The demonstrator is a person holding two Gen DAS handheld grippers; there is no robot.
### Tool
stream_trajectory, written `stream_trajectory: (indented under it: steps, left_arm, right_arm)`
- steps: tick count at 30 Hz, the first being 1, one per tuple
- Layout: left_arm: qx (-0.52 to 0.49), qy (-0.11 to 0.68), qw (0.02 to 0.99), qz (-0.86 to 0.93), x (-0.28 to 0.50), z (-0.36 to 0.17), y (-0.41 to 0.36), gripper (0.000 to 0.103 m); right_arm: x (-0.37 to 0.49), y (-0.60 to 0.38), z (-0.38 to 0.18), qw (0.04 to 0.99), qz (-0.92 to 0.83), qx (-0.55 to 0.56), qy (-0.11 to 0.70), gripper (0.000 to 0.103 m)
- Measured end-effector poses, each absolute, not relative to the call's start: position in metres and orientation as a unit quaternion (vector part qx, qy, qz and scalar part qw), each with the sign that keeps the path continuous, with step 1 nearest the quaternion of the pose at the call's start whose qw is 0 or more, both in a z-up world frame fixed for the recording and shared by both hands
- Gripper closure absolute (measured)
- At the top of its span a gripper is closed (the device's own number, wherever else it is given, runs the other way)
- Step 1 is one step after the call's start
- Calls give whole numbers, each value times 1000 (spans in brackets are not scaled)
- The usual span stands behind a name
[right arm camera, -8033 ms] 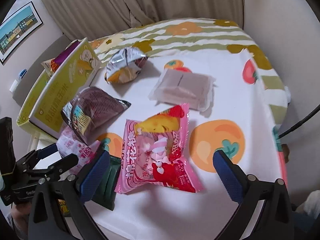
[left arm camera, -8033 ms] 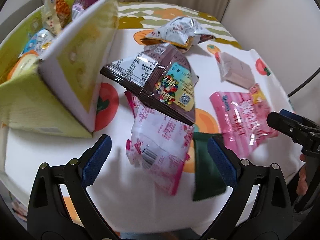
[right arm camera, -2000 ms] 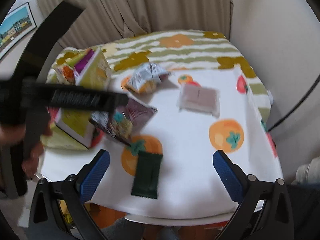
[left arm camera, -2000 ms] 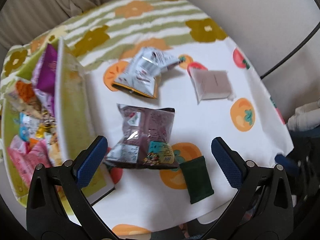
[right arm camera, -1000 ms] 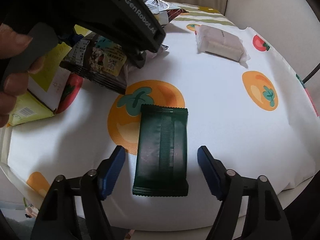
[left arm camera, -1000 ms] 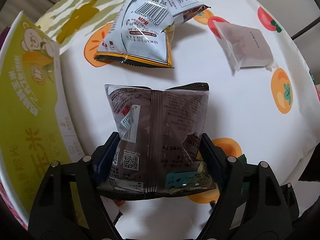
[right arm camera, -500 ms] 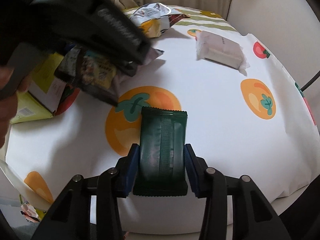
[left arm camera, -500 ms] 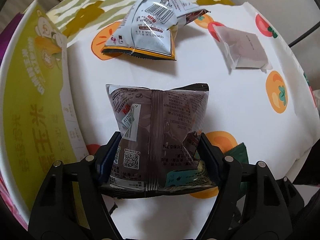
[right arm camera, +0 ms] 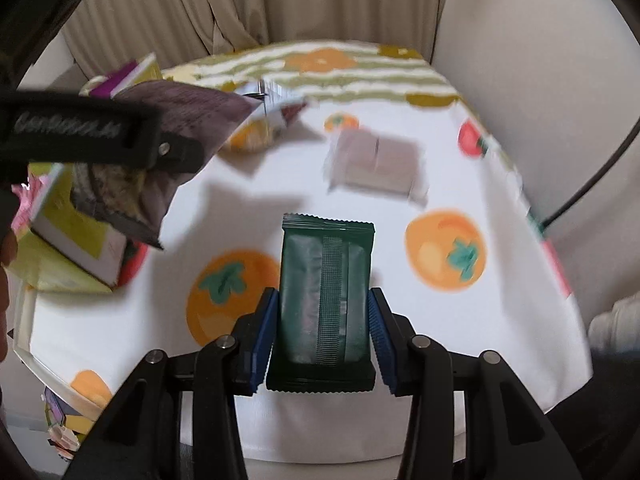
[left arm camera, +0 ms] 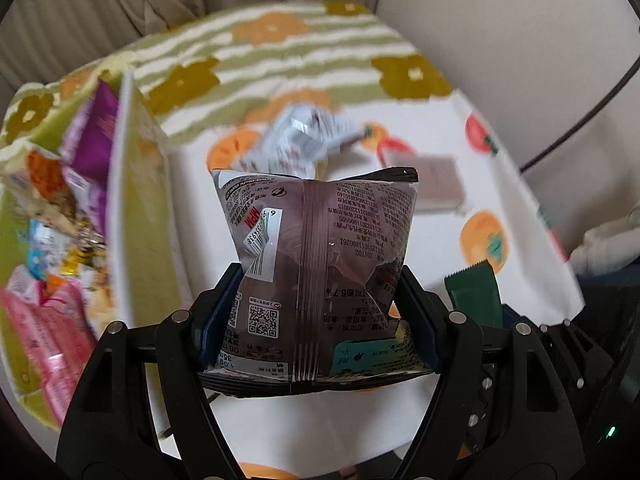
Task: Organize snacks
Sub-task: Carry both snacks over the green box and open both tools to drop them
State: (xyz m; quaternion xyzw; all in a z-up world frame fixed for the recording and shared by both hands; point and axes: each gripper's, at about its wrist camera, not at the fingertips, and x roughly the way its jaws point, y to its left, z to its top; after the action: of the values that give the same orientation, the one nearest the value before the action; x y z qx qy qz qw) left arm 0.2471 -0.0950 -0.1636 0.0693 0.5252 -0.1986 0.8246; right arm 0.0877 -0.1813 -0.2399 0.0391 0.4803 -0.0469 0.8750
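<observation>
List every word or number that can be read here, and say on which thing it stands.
"8.7%": upside down on the brown snack bag.
"MPM": red, upside down, same bag; its other print is too small to read.
"GenRobot.AI": blurred, on the left gripper, right wrist view.
Green packet: no text shows.
Yellow box: print blurred, unreadable.

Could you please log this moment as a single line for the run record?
left gripper: shut on brown snack bag | right gripper: shut on green packet | both lifted | yellow box: left, part-filled
</observation>
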Motion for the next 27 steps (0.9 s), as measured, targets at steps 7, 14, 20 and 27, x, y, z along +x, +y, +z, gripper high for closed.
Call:
stream_trajectory:
  steps: [7,14,20,27]
  left_arm:
    - [21,468,870,-154,242,-93,-41,31]
    - [-16,437,895,-84,246,-59,44,31]
    - [-39,440,897,-30,265,-63,119,31]
    - [-39,472,880,-28,299,-95,180,28]
  right_arm:
    - [110,-167,-174,901,7,12,434,62]
    - [146,-115,-125,911,97,10,401,62]
    - [175,-68,-108,908,149,16,390,62]
    - [213,-10,-111,901,174,14,396,62]
